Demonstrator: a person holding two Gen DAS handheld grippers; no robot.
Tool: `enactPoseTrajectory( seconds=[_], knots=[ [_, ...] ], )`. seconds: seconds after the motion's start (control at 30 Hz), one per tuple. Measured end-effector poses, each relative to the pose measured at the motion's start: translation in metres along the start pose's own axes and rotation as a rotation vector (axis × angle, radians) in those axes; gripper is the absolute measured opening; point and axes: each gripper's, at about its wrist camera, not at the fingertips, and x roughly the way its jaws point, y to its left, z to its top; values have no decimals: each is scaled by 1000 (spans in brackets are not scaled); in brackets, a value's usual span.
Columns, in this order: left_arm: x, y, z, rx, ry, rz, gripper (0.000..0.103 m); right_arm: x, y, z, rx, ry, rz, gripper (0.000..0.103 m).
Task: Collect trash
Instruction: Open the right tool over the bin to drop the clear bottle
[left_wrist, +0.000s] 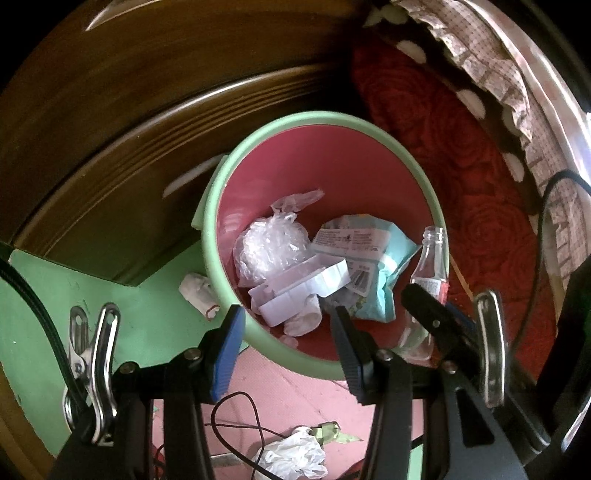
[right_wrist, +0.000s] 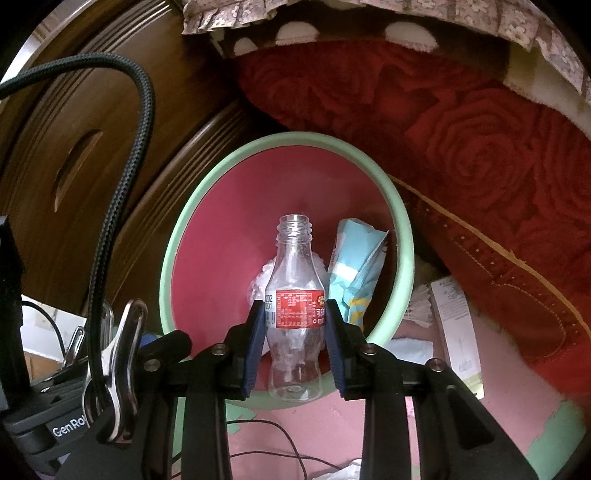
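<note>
**Bottle held over the bin, release pending**

Nearest the right wrist camera, the right gripper (right_wrist: 294, 334) has its blue-padded fingers (right_wrist: 255, 347) pinching a clear plastic bottle (right_wrist: 295, 295) at the red label band. The bottle stands upright, neck away from the camera and uncapped, with its base close to the near rim of the bin (right_wrist: 400, 236). The gripper points steeply downward into the bin mouth.

In the left wrist view, the left gripper (left_wrist: 286, 349) has its fingers spread wide with nothing between them. It hangs just over the bin's near rim, also angled steeply down. The right gripper and the bottle show at the right edge of this view, at the bin's rim.

Step in hand, as judged: depositing the bottle. The bin, green outside and pink inside, already holds a knotted clear bag (left_wrist: 271, 245), a white plastic tray (left_wrist: 299, 291) and a light-blue wrapper (left_wrist: 384, 258).

The next move calls for carrying the bottle fully past the rim, then spreading the fingers so it falls onto the contents. A release too near the rim could tip it out onto the floor.

Farther work remains: a crumpled white bag (left_wrist: 295, 458) lies on the pink floor behind the left gripper, and a crumpled paper scrap (left_wrist: 197, 295) lies just beside the bin's outer wall.
</note>
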Motion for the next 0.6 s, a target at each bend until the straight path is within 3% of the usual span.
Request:
enactPoseTrajectory(
  seconds=[0.6],
  knots=[
    [-4, 1, -3, 2, -5, 1, 51, -11, 9, -3, -22, -11, -29, 33]
  ],
)
